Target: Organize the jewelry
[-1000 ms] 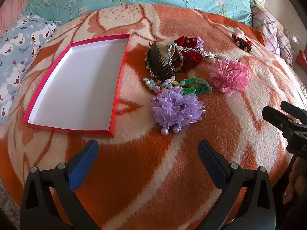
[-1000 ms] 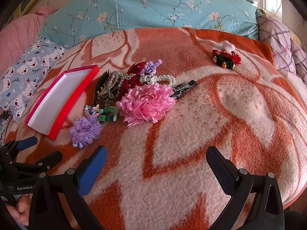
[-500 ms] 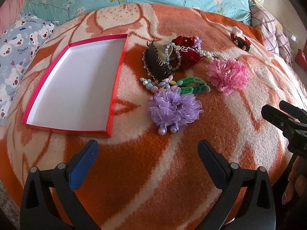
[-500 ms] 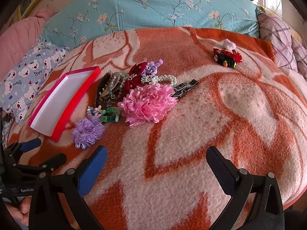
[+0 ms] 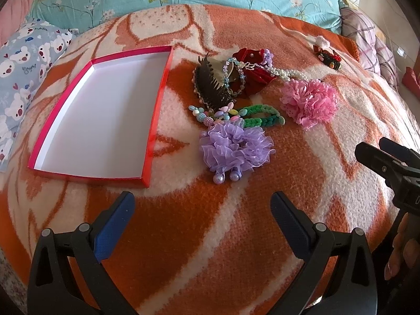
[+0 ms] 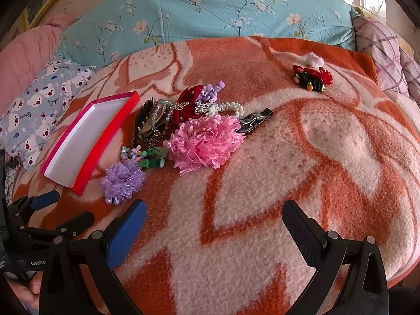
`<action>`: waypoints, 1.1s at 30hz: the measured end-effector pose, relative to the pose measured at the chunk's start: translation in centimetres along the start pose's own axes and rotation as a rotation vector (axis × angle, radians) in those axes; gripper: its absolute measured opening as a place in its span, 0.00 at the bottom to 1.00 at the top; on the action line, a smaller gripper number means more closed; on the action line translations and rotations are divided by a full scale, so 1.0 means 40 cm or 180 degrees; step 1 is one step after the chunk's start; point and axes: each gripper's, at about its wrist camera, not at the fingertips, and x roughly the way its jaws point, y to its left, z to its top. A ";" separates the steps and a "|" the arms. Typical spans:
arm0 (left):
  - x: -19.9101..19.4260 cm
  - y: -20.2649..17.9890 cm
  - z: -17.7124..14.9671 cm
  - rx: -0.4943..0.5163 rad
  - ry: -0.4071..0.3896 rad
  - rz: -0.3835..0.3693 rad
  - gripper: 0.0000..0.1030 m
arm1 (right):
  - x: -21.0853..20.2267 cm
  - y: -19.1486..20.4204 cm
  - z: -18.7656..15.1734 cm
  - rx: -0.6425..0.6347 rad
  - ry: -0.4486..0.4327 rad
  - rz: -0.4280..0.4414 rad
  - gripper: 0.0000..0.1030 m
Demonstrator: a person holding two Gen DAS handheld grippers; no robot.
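A shallow red box [image 5: 157,105] [image 6: 110,136] with a white inside lies on the orange blanket. Right of it is a heap of jewelry: a purple frilly scrunchie [image 5: 236,149] [image 6: 122,179], a pink one [image 5: 308,103] [image 6: 204,141], a green braided band [image 5: 262,115], a dark comb clip [image 5: 210,84], a red velvet piece [image 5: 252,73], a pearl string [image 6: 225,107] and a dark watch [image 6: 256,122]. A red-and-black clip [image 6: 313,78] lies apart at the far right. My left gripper [image 5: 202,220] stands open short of the purple scrunchie. My right gripper [image 6: 214,225] stands open, nothing in it.
Pillows ring the bed: a bear-print one [image 5: 23,63] at the left, a teal floral one [image 6: 210,15] along the back, a plaid one [image 6: 380,50] at the right. A hand [image 5: 399,252] holds the right gripper's handle.
Both grippers have drifted slightly forward toward the heap; the jewelry and box sit a little nearer in view. Nothing was picked up.
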 end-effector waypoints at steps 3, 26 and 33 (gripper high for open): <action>0.001 0.002 -0.002 -0.0007 0.0002 -0.0008 1.00 | 0.002 0.001 -0.001 0.0004 0.0007 0.0010 1.00; 0.020 -0.008 0.003 0.0037 0.0052 -0.0110 1.00 | 0.009 -0.001 -0.002 0.0043 0.0018 0.0087 1.00; 0.031 -0.004 0.008 0.0035 0.0084 -0.0128 1.00 | 0.015 -0.001 0.000 0.0050 0.0027 0.0101 1.00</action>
